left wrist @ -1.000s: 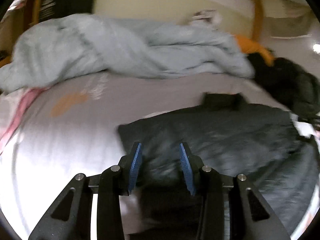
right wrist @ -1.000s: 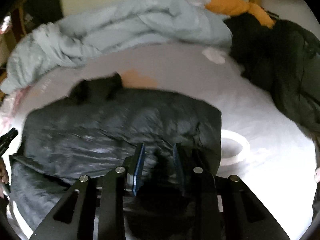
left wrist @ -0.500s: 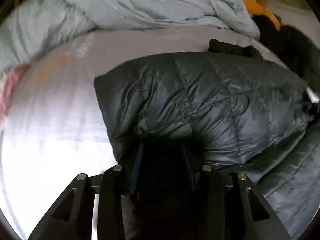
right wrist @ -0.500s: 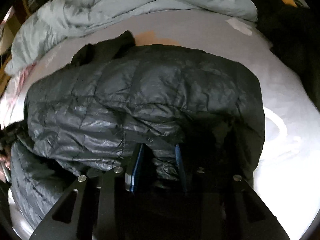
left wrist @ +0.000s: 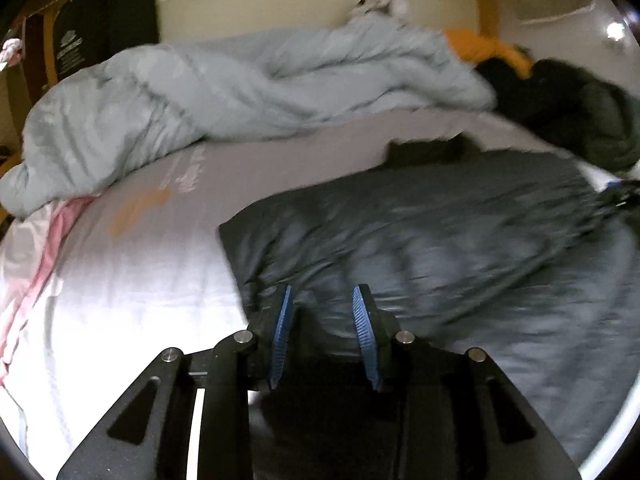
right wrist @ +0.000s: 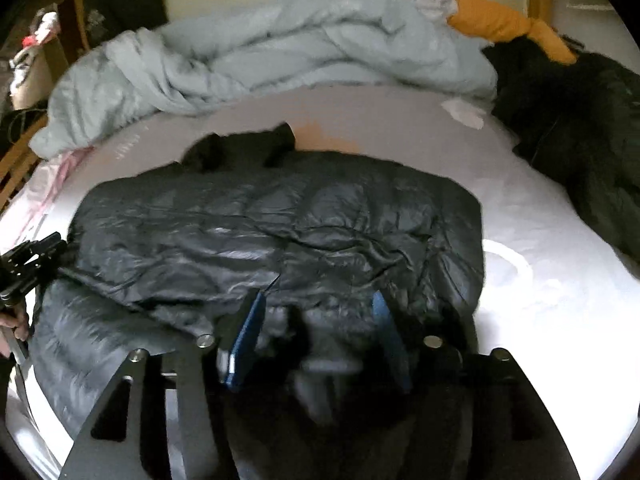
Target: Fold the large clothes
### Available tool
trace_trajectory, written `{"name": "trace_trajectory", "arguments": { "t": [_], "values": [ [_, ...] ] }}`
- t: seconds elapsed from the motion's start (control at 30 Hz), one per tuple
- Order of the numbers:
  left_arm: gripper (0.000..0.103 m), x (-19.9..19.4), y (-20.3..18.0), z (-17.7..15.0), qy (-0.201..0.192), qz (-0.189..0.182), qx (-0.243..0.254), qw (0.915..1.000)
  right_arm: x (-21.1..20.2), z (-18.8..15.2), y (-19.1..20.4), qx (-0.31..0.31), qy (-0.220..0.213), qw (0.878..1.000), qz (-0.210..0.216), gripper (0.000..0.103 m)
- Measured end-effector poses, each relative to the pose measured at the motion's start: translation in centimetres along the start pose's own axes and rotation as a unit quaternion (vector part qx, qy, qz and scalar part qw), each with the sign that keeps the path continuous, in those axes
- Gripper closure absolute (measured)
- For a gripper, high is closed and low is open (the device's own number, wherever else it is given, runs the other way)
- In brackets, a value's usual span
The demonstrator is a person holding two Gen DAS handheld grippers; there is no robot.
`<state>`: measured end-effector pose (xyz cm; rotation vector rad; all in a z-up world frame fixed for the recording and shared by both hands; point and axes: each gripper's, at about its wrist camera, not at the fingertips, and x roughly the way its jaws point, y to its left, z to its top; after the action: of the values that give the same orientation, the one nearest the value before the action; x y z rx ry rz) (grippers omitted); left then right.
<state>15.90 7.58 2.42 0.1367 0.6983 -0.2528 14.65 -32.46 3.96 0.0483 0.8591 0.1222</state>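
A dark grey quilted puffer jacket (left wrist: 440,240) (right wrist: 280,220) lies spread on the white bed sheet (left wrist: 120,300), its black collar (right wrist: 240,148) at the far side. My left gripper (left wrist: 324,332) is at the jacket's near left corner. Its jaws are closing, with dark fabric bunched between the blue pads (left wrist: 282,332). My right gripper (right wrist: 318,328) is at the near right edge. Its jaws are opening wide, and a loose lump of fabric lies between them without being pressed. In the right wrist view the left gripper (right wrist: 32,256) shows at the far left, with a hand behind it.
A crumpled pale blue duvet (left wrist: 240,92) (right wrist: 280,52) runs along the far side of the bed. An orange cloth (right wrist: 508,24) and a heap of black garments (right wrist: 580,128) lie far right. A white ring (right wrist: 508,260) rests beside the jacket. A pink-striped cloth (left wrist: 36,260) is at the left edge.
Half a second ago both grippers held the jacket's near edge raised and pushed forward. They have since pulled back and down, the jacket lies flatter, and the right jaws have spread wide.
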Motion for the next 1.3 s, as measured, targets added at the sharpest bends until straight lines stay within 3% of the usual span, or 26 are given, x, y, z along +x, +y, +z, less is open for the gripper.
{"name": "trace_trajectory", "arguments": {
  "t": [0.07, 0.17, 0.23, 0.33, 0.5, 0.63, 0.8, 0.93, 1.07, 1.17, 1.3],
  "values": [
    [0.07, -0.7, -1.0, 0.3, 0.007, -0.031, -0.006, 0.9995, -0.6, -0.3, -0.3, 0.001, -0.012, 1.0, -0.015, 0.036],
    [0.07, -0.4, -2.6, 0.1, 0.036, -0.043, 0.003, 0.9984, -0.3, 0.2, -0.7, -0.001, -0.014, 0.999, -0.033, 0.036],
    [0.069, 0.8, -3.6, -0.5, 0.074, -0.029, 0.016, 0.9967, 0.7, 0.3, -0.9, -0.001, 0.004, 0.999, -0.035, 0.036],
    [0.067, 1.8, -4.0, -1.9, 0.1, -0.024, 0.013, 0.9946, 3.2, -0.7, -0.9, -0.004, 0.052, 0.998, -0.047, 0.036],
    [0.062, -0.4, -3.8, -4.2, 0.085, -0.014, 0.005, 0.9962, 2.7, -2.6, -0.6, -0.017, 0.051, 0.998, -0.039, 0.036],
    [0.062, -0.8, -3.7, -3.9, 0.058, -0.006, 0.004, 0.9983, 2.2, -2.9, -0.9, -0.009, 0.039, 0.999, -0.035, 0.036],
    [0.062, -1.7, -3.0, -2.7, 0.008, -0.019, -0.008, 0.9998, 0.5, -2.2, -1.4, 0.014, -0.012, 1.0, -0.01, 0.036],
    [0.061, -1.5, -1.5, -2.3, -0.013, -0.009, -0.025, 0.9996, 0.1, -1.5, -2.2, 0.021, -0.042, 0.999, -0.024, 0.036],
    [0.061, 1.4, 0.1, -2.1, 0.017, 0.011, -0.055, 0.9983, 2.3, -0.8, -3.5, 0.027, -0.02, 0.999, -0.023, 0.036],
    [0.059, 4.3, 0.3, -2.9, 0.067, 0.049, -0.041, 0.9957, 4.4, -1.1, -4.4, 0.044, 0.014, 0.998, -0.03, 0.047],
    [0.057, 4.8, 0.9, -3.2, 0.08, 0.04, -0.062, 0.994, 5.4, -1.8, -4.5, 0.044, 0.018, 0.998, -0.035, 0.048]
  ]
}}
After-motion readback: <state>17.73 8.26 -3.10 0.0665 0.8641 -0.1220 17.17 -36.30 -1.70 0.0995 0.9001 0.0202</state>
